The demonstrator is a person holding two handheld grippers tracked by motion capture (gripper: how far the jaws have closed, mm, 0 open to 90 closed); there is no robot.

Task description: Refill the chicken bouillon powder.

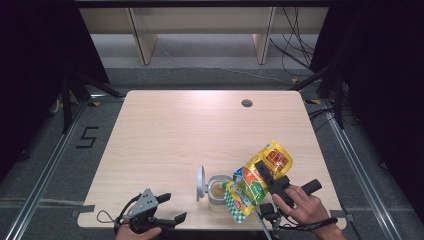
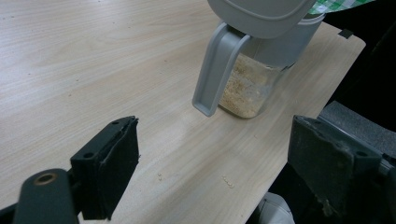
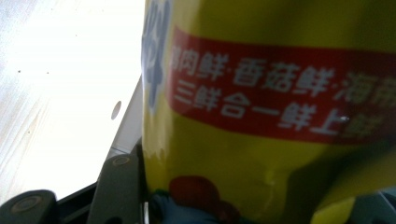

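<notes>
The right gripper (image 1: 263,176) is clamped on one yellow bag (image 1: 257,180), tilted so its lower corner hangs over the one open jar (image 1: 218,191), which is near the front edge of the table (image 1: 165,130). The right hand (image 1: 306,207) holds it from behind. The left gripper (image 1: 170,207) lies low by that front edge, jaws wide and empty.

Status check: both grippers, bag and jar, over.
Right gripper shut on yellow seasoning bag, tilted over open glass jar. Left gripper open, idle. Path clear.
</notes>
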